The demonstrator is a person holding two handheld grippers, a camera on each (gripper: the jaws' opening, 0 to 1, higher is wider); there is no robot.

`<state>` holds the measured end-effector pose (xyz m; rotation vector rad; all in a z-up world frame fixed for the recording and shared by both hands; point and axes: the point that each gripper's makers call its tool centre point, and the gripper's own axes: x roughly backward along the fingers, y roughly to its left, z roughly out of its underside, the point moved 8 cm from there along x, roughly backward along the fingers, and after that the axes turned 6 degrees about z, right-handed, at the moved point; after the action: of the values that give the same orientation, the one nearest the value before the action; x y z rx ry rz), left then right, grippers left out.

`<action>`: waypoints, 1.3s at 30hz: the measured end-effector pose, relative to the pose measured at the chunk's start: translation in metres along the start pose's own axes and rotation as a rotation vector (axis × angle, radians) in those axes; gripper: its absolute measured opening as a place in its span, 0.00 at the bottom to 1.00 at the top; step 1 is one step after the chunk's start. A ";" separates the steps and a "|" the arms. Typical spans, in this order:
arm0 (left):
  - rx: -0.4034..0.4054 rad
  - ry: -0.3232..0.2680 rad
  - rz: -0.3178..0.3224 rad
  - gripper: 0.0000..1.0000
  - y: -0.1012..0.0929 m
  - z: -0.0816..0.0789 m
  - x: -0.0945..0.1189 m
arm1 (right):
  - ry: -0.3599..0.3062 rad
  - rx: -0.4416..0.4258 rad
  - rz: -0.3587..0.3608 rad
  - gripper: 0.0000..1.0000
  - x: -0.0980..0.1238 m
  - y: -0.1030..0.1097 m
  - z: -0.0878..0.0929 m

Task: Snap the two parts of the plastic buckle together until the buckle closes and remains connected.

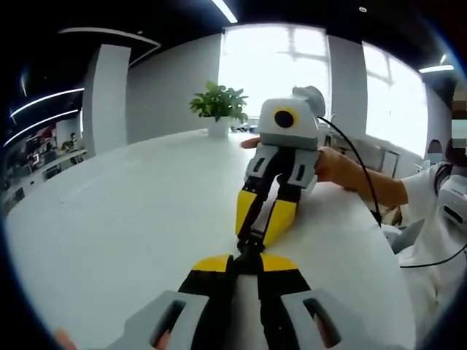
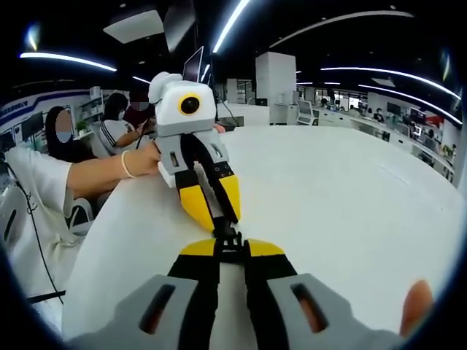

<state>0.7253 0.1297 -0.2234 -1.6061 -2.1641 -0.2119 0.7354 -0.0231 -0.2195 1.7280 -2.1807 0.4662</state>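
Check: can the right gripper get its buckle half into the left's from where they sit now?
Probably yes. The right gripper and left gripper meet tip to tip over the white table, each shut on a dark buckle part, with nothing between them. Whether the halves have latched is too small to tell.

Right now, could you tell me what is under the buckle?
The white table lies beneath the black buckle, gripped between left gripper and right gripper. The fingers cover whether it touches the tabletop.

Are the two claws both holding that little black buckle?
Touching. In the right gripper view, the black buckle sits pinched between the right claw tips and the left claw tips. The left gripper view shows it the same way.
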 end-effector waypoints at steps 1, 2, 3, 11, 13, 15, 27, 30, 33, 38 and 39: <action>0.000 0.000 0.000 0.12 0.000 0.000 0.000 | 0.000 -0.001 0.000 0.13 0.000 0.000 0.000; 0.000 0.000 0.000 0.12 0.000 0.000 0.000 | -0.001 -0.001 0.000 0.13 0.000 0.000 0.000; 0.001 0.000 0.000 0.12 -0.001 0.000 0.000 | -0.001 -0.001 -0.001 0.13 0.000 0.000 0.000; 0.011 -0.006 -0.007 0.12 0.001 0.000 0.001 | 0.000 -0.007 0.007 0.13 0.000 -0.001 0.000; 0.017 -0.007 -0.016 0.12 0.003 0.000 0.002 | 0.000 -0.008 0.011 0.13 0.000 -0.001 0.000; 0.019 -0.007 -0.018 0.12 0.004 0.000 0.003 | 0.000 -0.007 0.013 0.14 0.000 -0.001 -0.001; 0.024 -0.009 -0.019 0.12 0.004 0.000 0.003 | 0.003 0.009 0.017 0.13 -0.002 0.000 -0.001; 0.011 -0.004 -0.010 0.12 0.004 0.000 0.002 | 0.003 0.012 0.011 0.13 -0.003 0.001 -0.001; 0.011 -0.003 -0.004 0.12 0.003 0.000 0.002 | 0.007 0.017 0.007 0.12 -0.003 0.002 -0.002; -0.006 0.004 0.011 0.11 0.001 0.000 -0.002 | 0.007 0.038 -0.015 0.12 -0.004 0.005 -0.003; -0.009 0.004 0.007 0.11 0.003 0.000 -0.003 | 0.009 0.037 -0.014 0.12 -0.004 0.005 -0.002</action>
<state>0.7283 0.1280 -0.2252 -1.6161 -2.1573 -0.2230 0.7316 -0.0176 -0.2193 1.7554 -2.1661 0.5124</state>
